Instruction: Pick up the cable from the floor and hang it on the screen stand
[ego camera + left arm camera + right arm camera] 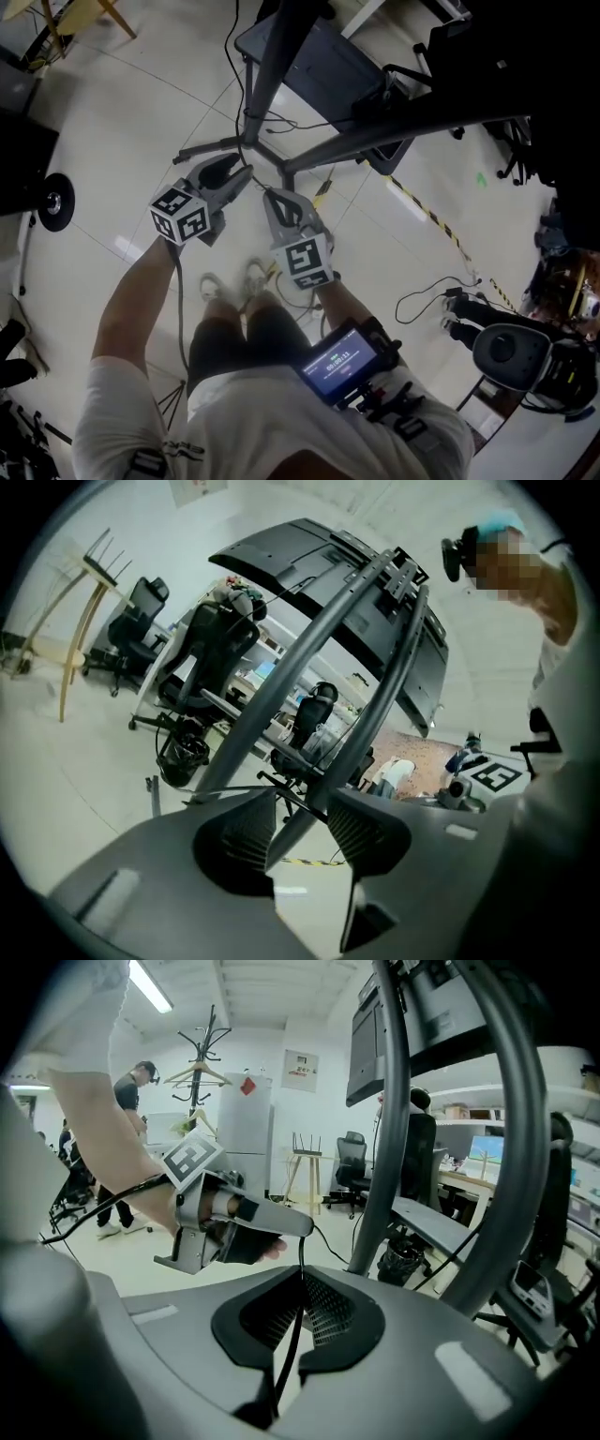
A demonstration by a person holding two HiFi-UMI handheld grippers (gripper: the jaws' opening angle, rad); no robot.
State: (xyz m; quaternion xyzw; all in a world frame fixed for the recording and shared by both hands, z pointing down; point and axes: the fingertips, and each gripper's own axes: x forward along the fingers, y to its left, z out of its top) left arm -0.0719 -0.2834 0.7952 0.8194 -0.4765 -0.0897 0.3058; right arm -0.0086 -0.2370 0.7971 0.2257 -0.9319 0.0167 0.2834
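My left gripper (302, 808) holds its jaws apart. A thin black cable (230, 790) crosses the gap, and the screen stand's (309, 653) grey tubes rise behind.

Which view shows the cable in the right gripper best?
Right gripper view: the black cable runs through the right gripper's shut jaws. The head view shows that gripper from above, the cable too thin to trace. The left gripper view shows a thin dark line by the left gripper's open jaws.
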